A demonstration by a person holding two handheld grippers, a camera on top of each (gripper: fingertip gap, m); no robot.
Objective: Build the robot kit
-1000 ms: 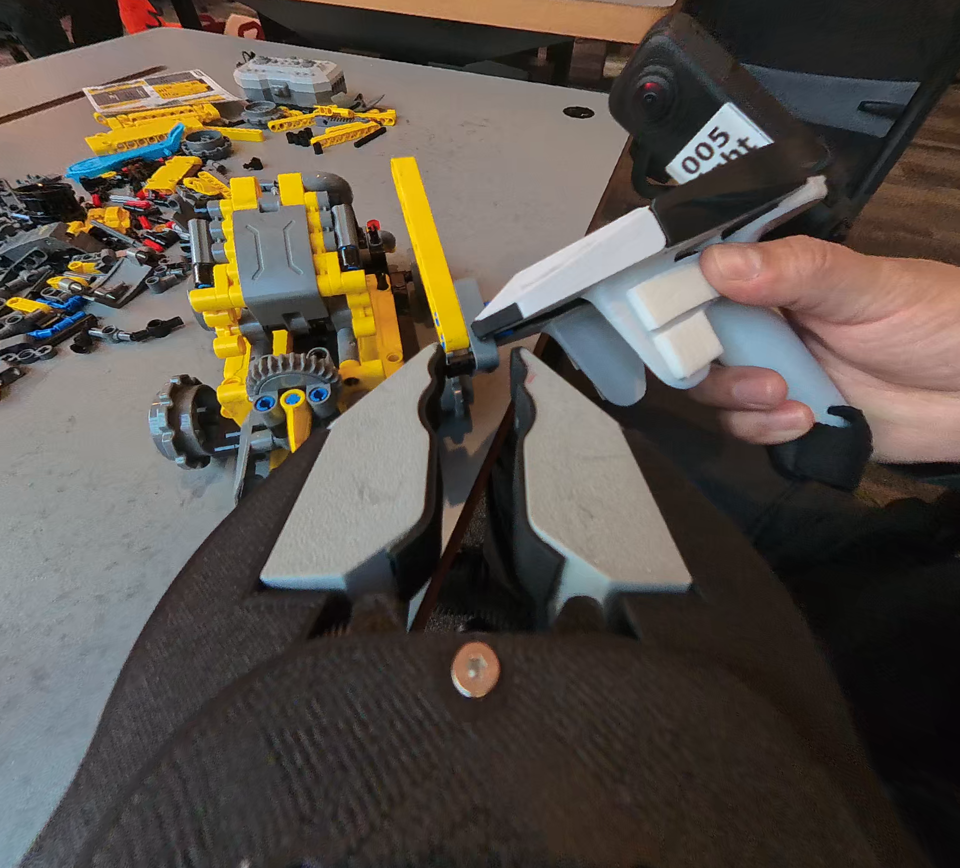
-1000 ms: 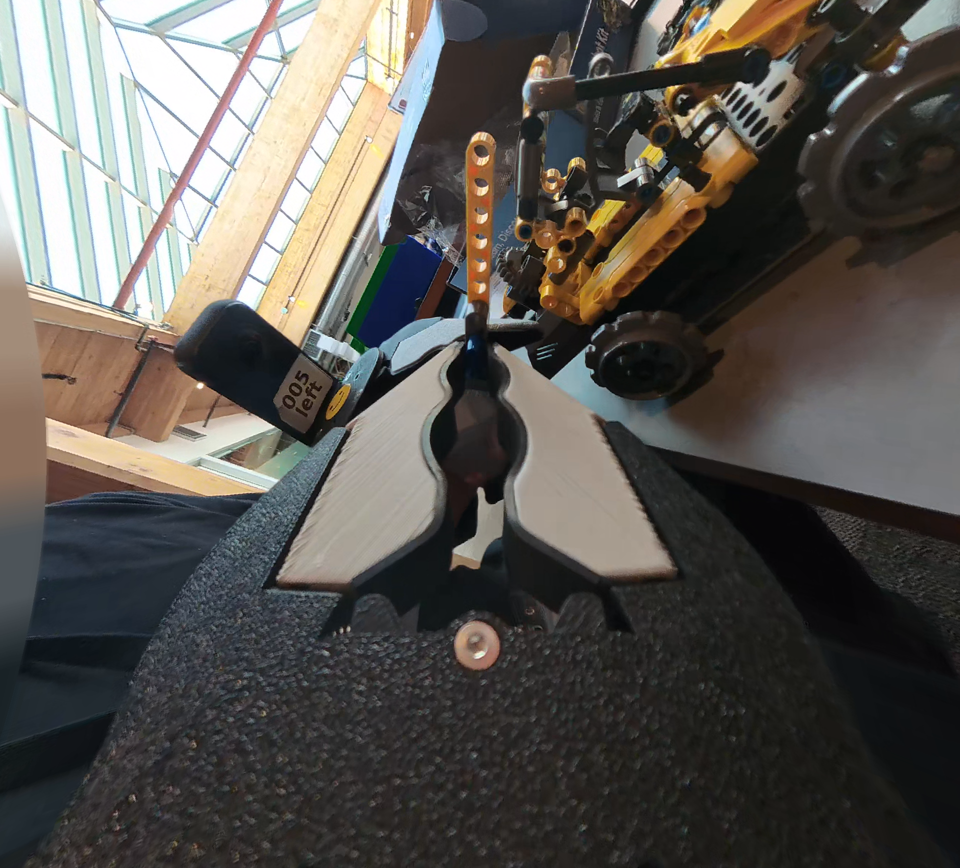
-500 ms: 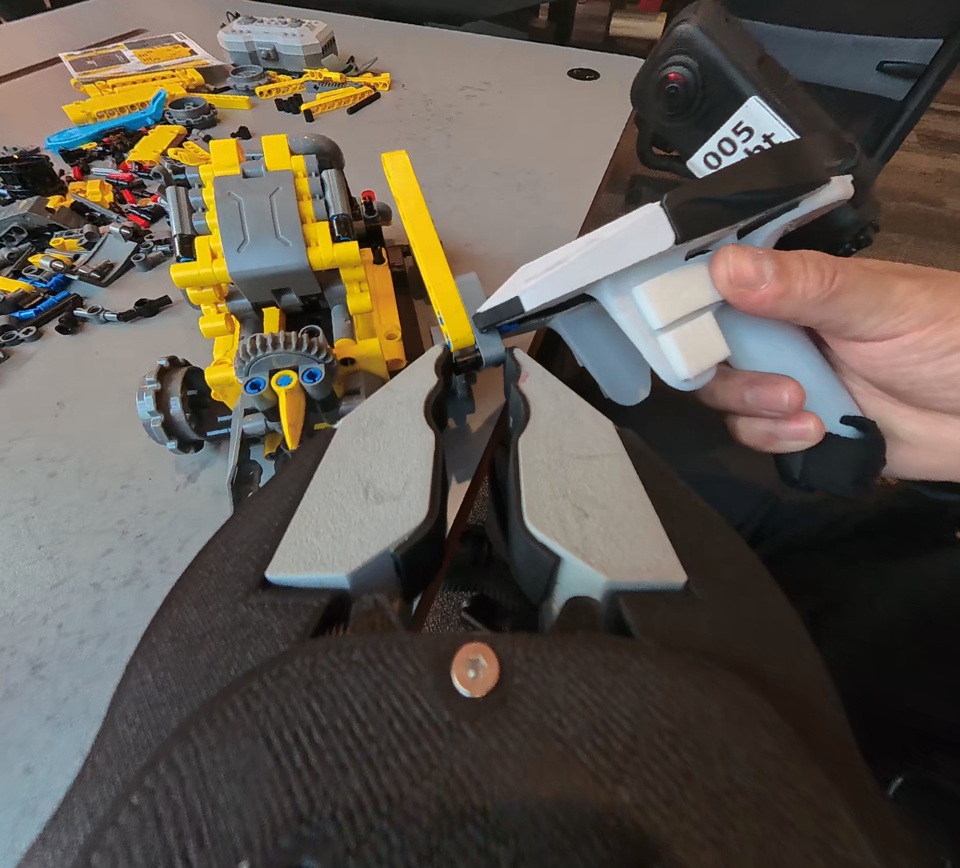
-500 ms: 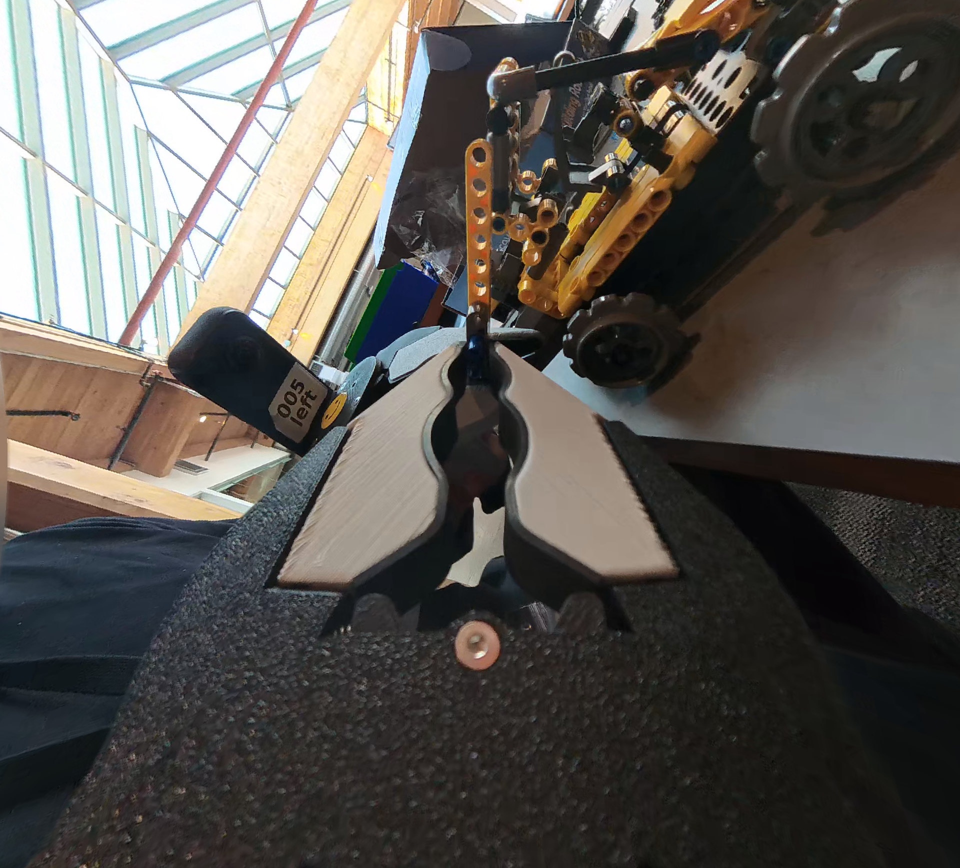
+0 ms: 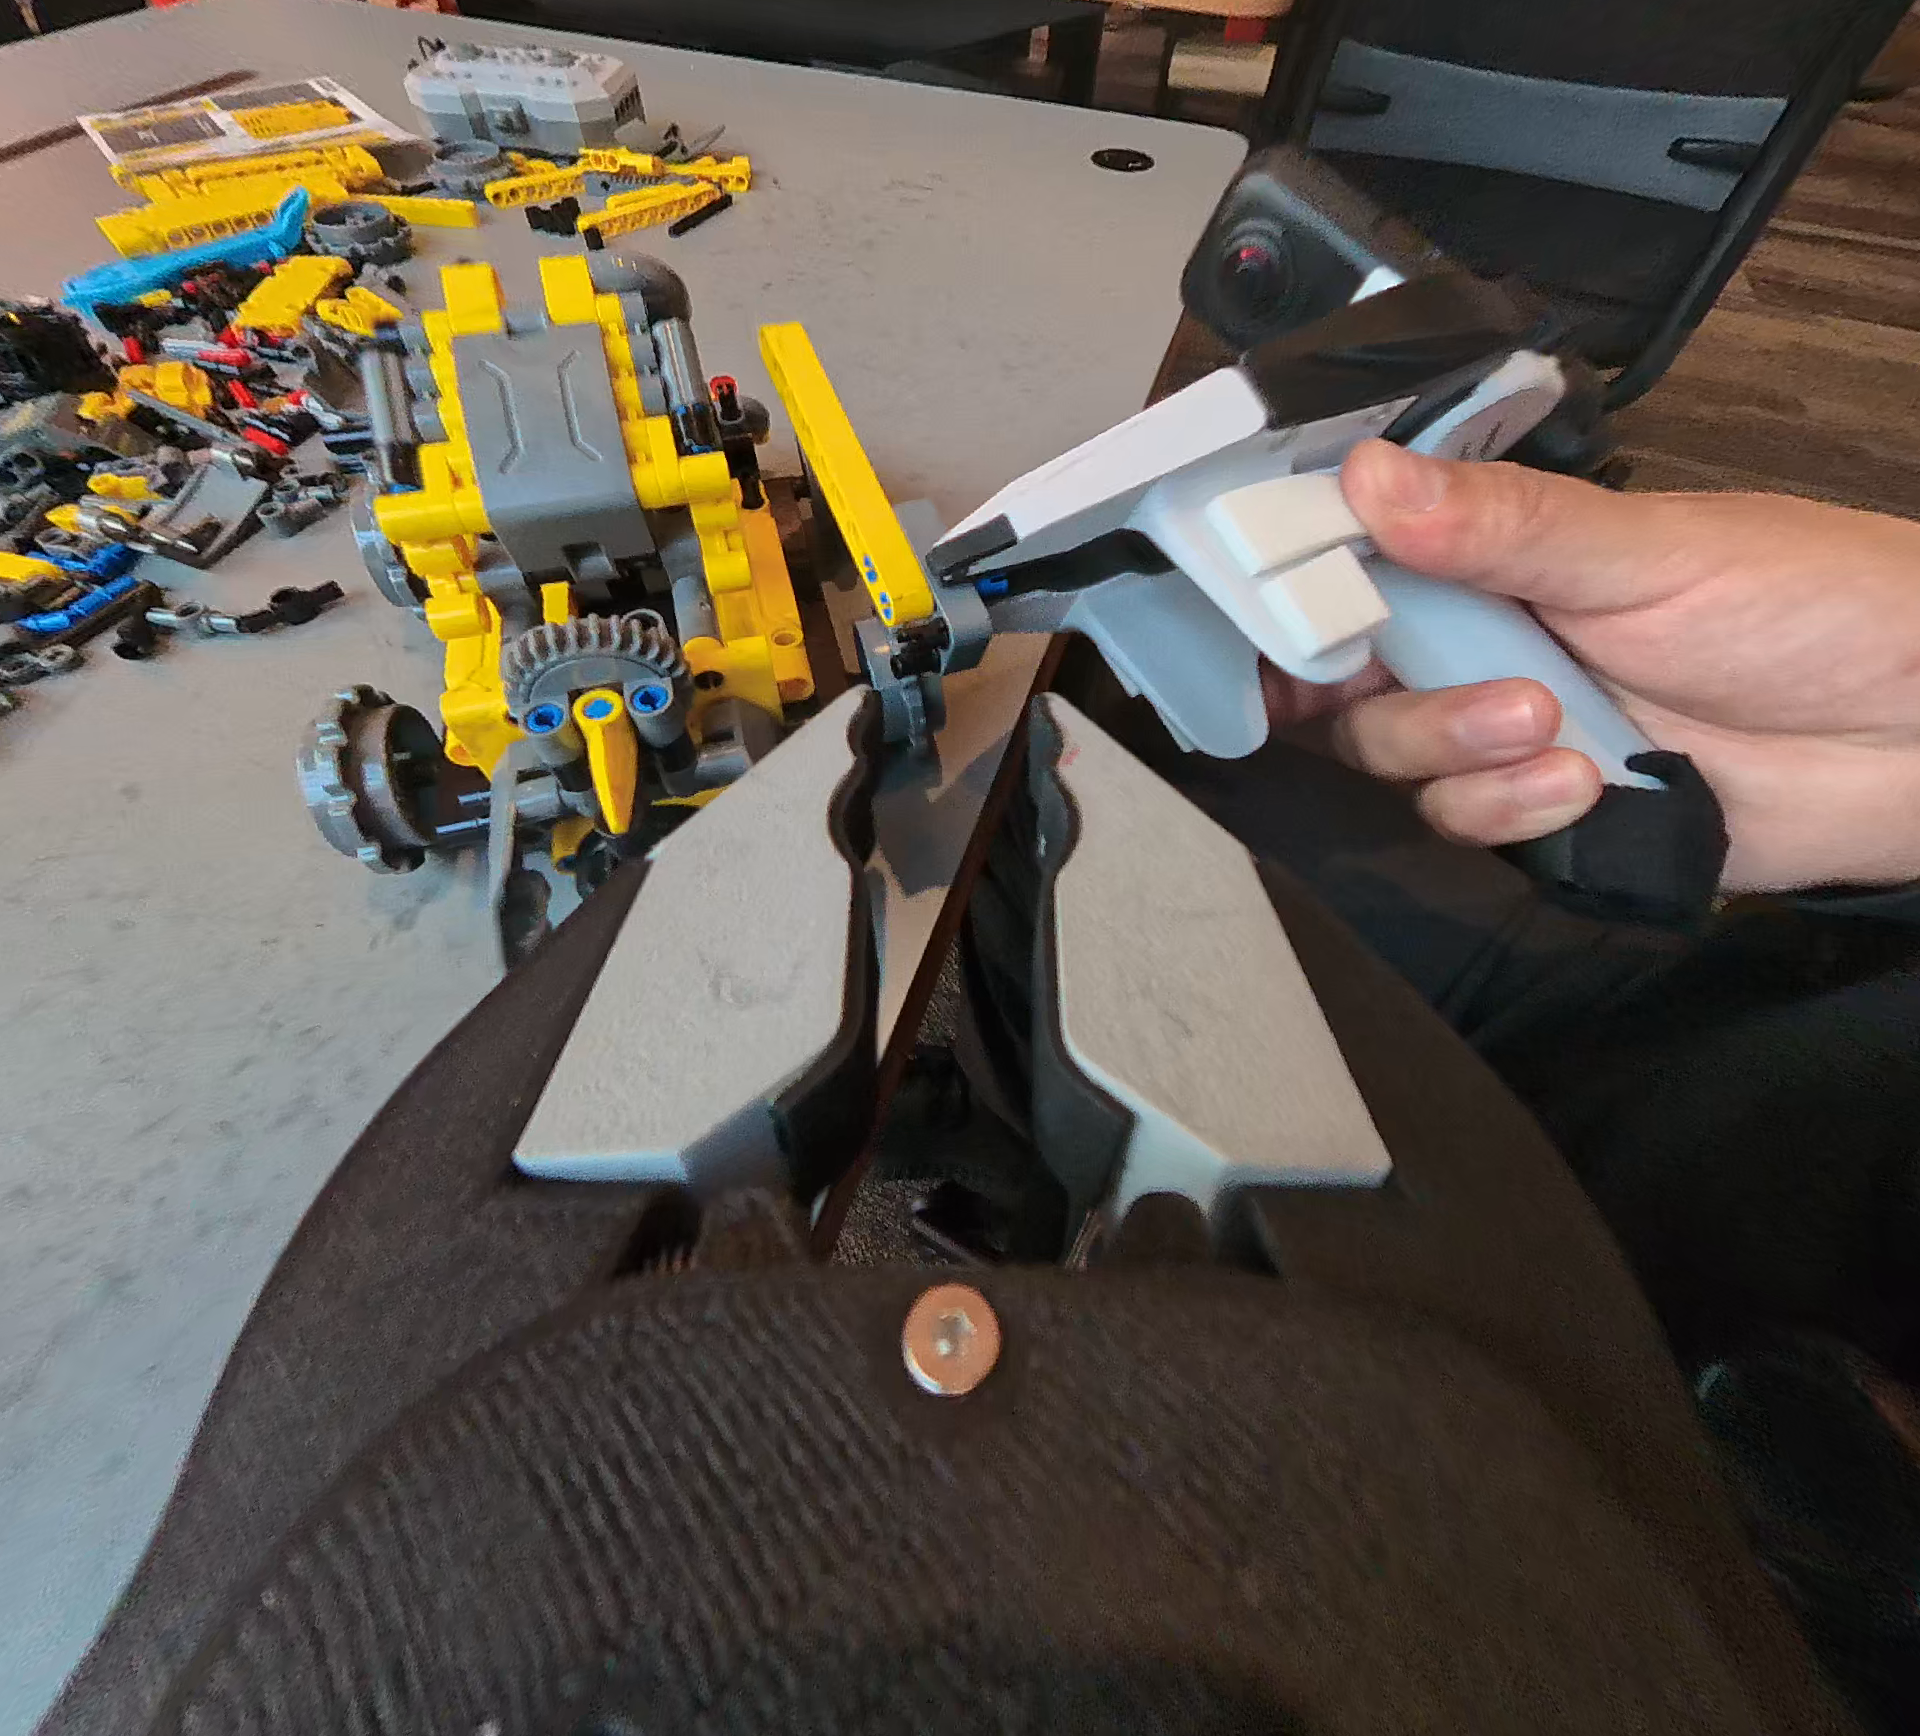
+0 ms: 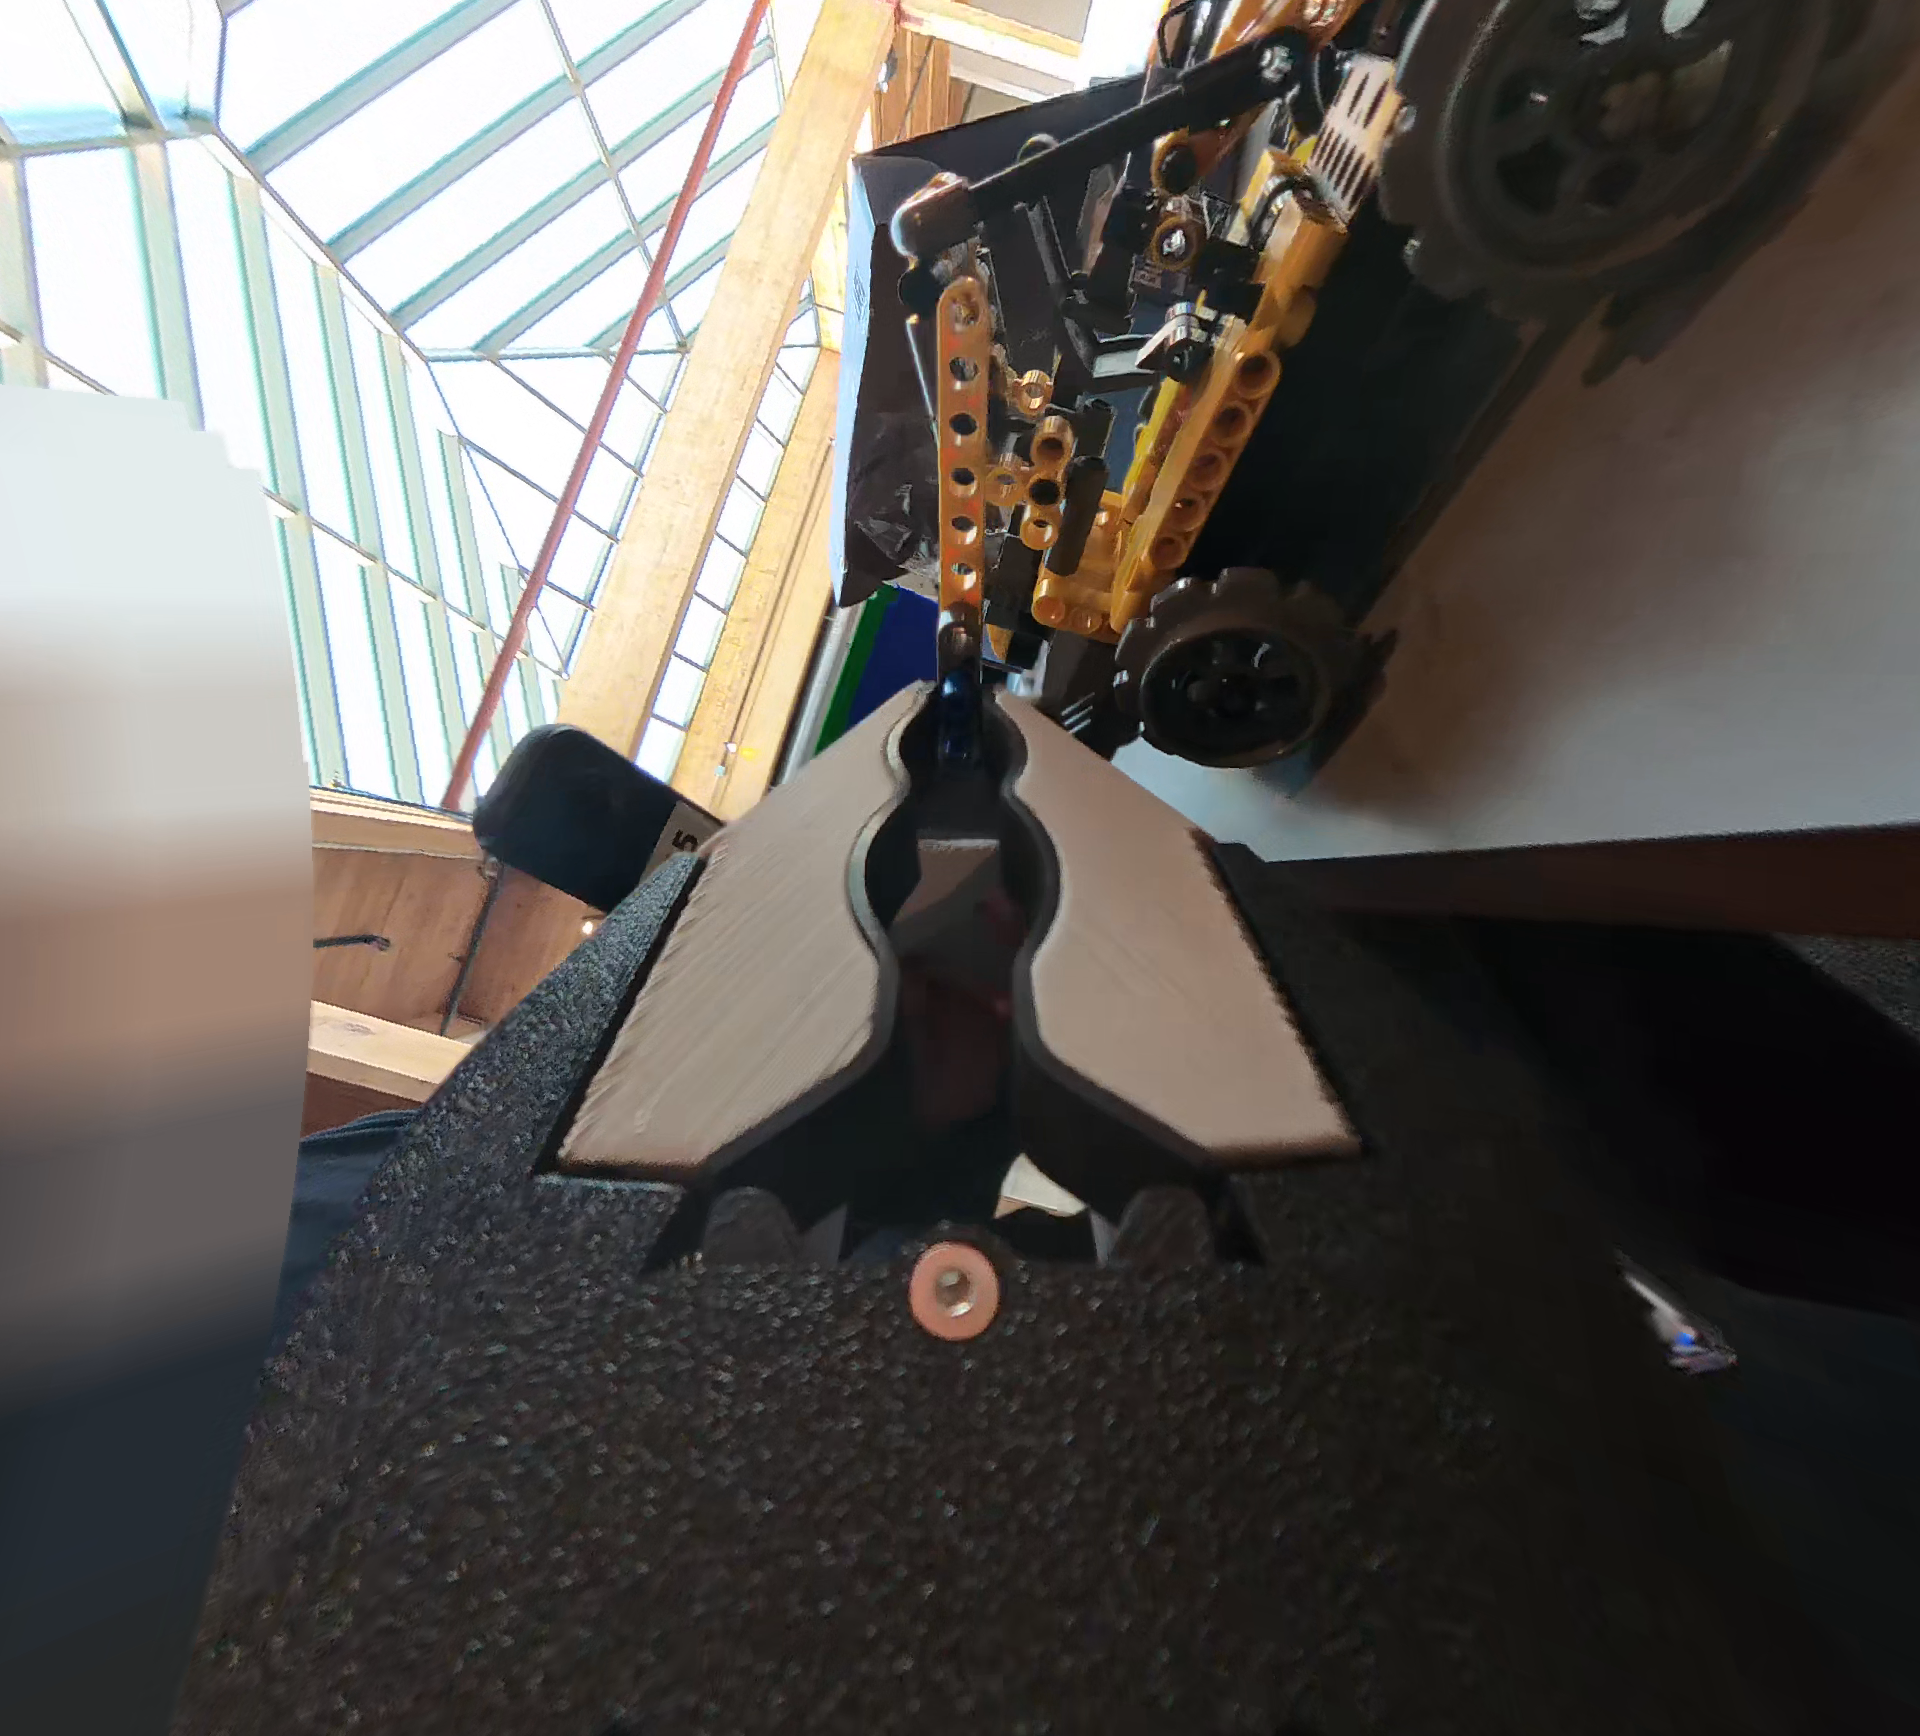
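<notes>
A part-built yellow model vehicle (image 5: 582,533) stands on a grey table (image 5: 156,1011), loose parts (image 5: 208,315) strewn behind it; beside it the right gripper (image 5: 961,562) pinches a blue pin on a yellow beam (image 5: 842,481) — the left gripper (image 5: 951,730), fingers narrowly parted, apparently touches its grey connector (image 5: 914,658).

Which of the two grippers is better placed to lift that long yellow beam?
Probably the right gripper: it is already shut on the near end of the yellow beam. The left gripper is open just below, with a small grey piece by its fingertips, and it grips nothing.
</notes>
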